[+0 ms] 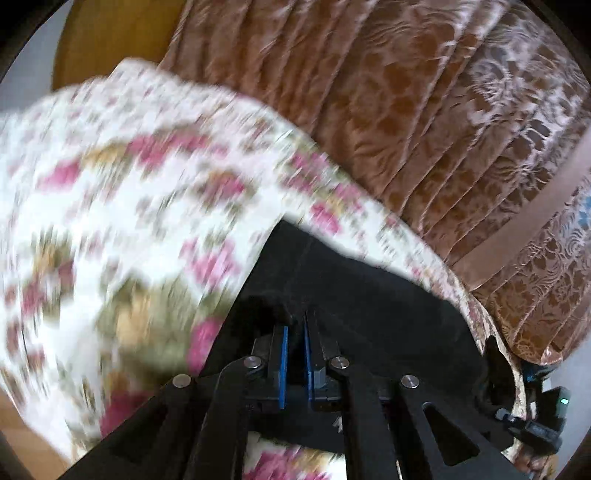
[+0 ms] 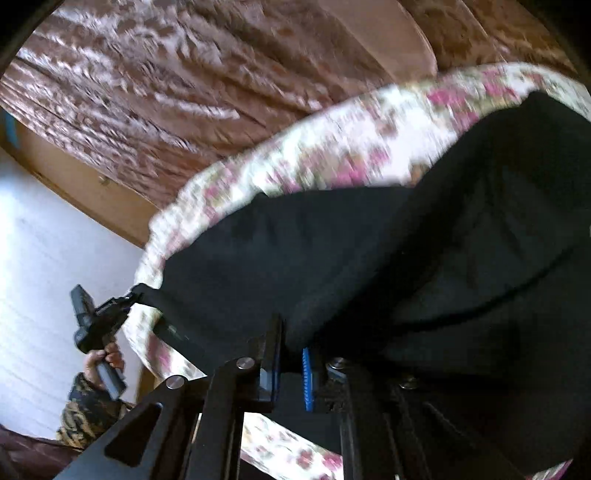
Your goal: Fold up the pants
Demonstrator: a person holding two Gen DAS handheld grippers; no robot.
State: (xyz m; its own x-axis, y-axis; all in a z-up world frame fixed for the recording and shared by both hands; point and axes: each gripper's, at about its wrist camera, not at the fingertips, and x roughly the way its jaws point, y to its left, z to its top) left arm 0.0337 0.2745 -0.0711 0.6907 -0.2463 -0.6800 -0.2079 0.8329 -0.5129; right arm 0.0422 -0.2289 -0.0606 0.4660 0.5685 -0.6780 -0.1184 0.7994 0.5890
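Note:
The black pants (image 1: 351,291) hang lifted over the flowered bedsheet (image 1: 110,206). My left gripper (image 1: 295,332) is shut on an edge of the pants, with black cloth pinched between its blue pads. My right gripper (image 2: 291,347) is shut on another edge of the pants (image 2: 369,258), which drape over its right finger and hide it. In the right wrist view my left gripper (image 2: 131,295) shows at the left, holding a corner of the stretched cloth. Both views are blurred by motion.
A brown patterned quilt (image 1: 406,110) lies folded at the back of the bed, also seen in the right wrist view (image 2: 147,92). A wooden headboard (image 1: 99,33) stands behind it. A white wall (image 2: 44,258) is at the left.

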